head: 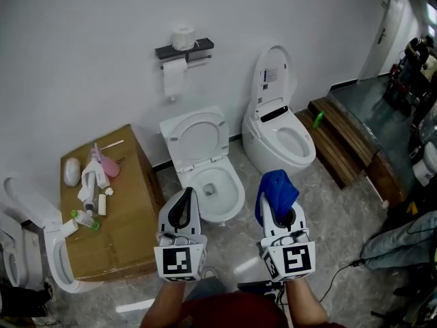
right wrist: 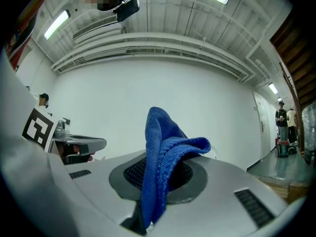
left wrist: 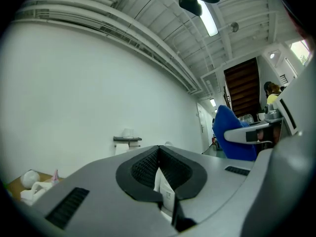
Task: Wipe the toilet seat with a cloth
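as the right gripper (head: 278, 215) pinches only 1 fold of blue cloth (head: 276, 190) near the toilet (head: 234, 198), left gripper (head: 183, 208) closed empty, wiping drag may free it.

The cloth (head: 276, 188) is deep blue with a knit weave. The left gripper (left wrist: 159, 151) and right gripper (head: 274, 200) are grey with black pads and black-and-white square markers. The toilet (head: 205, 173) is white, the box (head: 119, 234) brown, the floor (head: 341, 207) grey-veined, the step (head: 341, 142) dark brown.
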The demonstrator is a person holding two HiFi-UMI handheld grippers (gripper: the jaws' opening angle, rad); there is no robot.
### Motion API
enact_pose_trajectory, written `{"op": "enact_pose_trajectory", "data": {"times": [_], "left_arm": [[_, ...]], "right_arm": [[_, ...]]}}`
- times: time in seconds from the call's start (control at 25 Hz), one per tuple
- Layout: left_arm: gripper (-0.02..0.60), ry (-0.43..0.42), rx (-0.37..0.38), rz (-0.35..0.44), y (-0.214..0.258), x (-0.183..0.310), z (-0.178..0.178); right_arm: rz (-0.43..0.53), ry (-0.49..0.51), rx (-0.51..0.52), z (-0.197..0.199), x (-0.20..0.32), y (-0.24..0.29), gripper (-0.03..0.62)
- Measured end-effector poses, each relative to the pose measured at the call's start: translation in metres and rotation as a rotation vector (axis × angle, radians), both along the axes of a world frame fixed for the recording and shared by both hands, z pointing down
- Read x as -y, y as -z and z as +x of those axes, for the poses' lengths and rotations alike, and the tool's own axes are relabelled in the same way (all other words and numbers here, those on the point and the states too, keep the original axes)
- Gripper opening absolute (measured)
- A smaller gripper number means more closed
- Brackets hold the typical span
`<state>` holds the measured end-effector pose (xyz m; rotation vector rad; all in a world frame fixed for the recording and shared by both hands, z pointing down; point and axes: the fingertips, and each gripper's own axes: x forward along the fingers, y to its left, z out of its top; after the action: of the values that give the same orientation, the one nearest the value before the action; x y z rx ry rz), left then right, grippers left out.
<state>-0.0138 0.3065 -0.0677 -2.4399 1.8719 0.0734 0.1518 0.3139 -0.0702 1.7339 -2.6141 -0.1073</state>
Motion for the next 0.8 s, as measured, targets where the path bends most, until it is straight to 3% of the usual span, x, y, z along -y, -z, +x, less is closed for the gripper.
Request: {"op": "enact_pose_trajectory", "data": {"times": [0.28, 0.44, 0.8], "left_arm": [[0.015, -0.006, -0.037, 0.0, -0.006, 0.047, -0.016], [0.015, 0.021, -0.004, -0.015, -0.017, 0.075, -0.013], [0.015, 0.147, -0.003, -0.018, -0.03, 0.173, 0.018]], "right_arm": [[-0.019, 0.0, -0.006, -0.016, 0.049, -0.01, 0.066], [-0.03, 0.026, 0.007, -0.012, 0.084, -0.023, 0.066], [-0.063, 0.137, 0.047, 0.022, 0.205, -0.043, 0.066]]}}
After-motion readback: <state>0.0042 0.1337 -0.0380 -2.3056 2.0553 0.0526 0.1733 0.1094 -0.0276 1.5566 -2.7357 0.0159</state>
